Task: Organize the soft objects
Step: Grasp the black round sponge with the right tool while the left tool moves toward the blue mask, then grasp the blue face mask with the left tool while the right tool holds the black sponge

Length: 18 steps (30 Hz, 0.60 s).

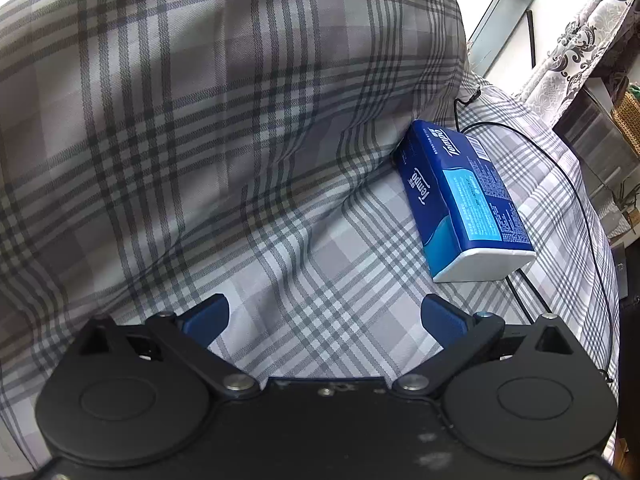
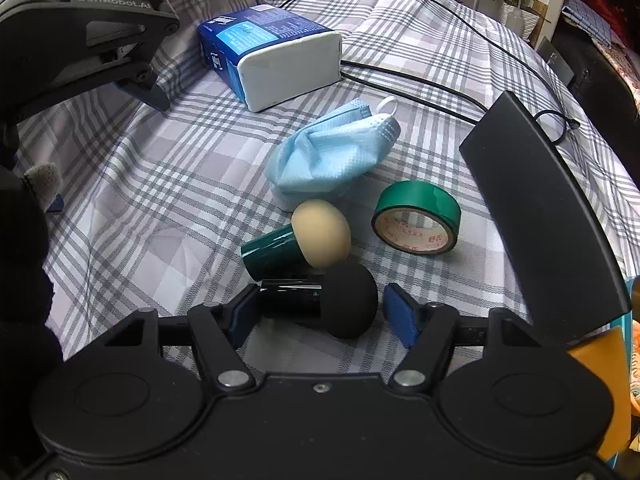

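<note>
Left gripper: jaws apart, nothing between, over the plaid bed sheet. Pillow at 11 o'clock, tissue pack at 1 o'clock, butted against the pillow.

Right gripper: jaws apart, black sponge w/ black handle lying between them; contact w/ the pads can't be told. Beige sponge w/ green handle touches it at 12 o'clock. Blue face mask beyond. Green tape roll at 1 o'clock.

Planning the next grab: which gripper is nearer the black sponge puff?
Right. The right gripper is open with the black sponge puff lying between its fingers. The left gripper, also open, hovers over by the tissue pack, farther up the bed.
</note>
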### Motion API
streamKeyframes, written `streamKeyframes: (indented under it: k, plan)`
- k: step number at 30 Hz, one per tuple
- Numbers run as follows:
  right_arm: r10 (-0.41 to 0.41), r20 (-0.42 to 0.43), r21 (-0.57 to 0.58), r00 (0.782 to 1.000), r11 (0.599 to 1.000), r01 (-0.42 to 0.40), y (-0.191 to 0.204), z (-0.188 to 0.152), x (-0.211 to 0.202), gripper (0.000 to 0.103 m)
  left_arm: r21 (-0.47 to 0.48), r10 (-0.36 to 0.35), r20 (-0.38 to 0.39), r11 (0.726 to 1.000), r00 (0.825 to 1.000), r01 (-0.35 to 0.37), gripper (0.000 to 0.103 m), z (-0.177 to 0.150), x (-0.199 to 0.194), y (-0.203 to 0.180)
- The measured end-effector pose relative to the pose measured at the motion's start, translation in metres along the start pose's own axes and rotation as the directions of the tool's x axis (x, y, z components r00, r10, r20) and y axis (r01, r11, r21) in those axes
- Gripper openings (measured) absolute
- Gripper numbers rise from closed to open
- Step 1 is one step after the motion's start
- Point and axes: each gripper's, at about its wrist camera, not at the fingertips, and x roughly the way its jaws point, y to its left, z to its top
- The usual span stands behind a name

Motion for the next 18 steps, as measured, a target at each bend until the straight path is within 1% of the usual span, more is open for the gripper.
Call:
streamKeyframes:
  k: [2, 4, 7, 13, 15, 18]
  plan:
    - [0.01, -0.001, 0.002, 1.0, 1.0, -0.01, -0.002, 0.0, -0.002, 0.055, 0.013, -0.004, -0.01, 1.0, 1.0, 0.004, 0.102, -0.001, 0.002, -0.002]
    - [0.017, -0.004, 0.014, 1.0, 1.0, -0.017, -0.003, 0.001, -0.004, 0.055, 0.033, -0.007, -0.022, 0.999, 1.0, 0.007, 0.102, -0.002, 0.004, -0.006]
    - [0.006, -0.001, 0.024, 1.0, 1.0, -0.006, -0.006, 0.0, -0.009, 0.055, 0.064, -0.006, -0.039, 0.998, 0.999, 0.009, 0.102, -0.004, 0.007, -0.011]
    - [-0.006, 0.057, 0.059, 0.998, 0.998, 0.002, -0.02, -0.008, -0.04, 0.055, 0.103, -0.016, -0.065, 0.994, 0.998, 0.023, 0.102, -0.007, 0.012, -0.019]
    - [-0.007, 0.071, 0.085, 0.997, 0.996, 0.001, -0.028, -0.012, -0.05, 0.055, 0.133, -0.016, -0.084, 0.991, 0.996, 0.027, 0.102, -0.01, 0.015, -0.023]
    - [-0.007, 0.094, 0.129, 0.996, 0.992, -0.005, -0.041, -0.02, -0.067, 0.055, 0.205, -0.002, -0.111, 0.979, 0.994, 0.025, 0.102, -0.015, 0.021, -0.035]
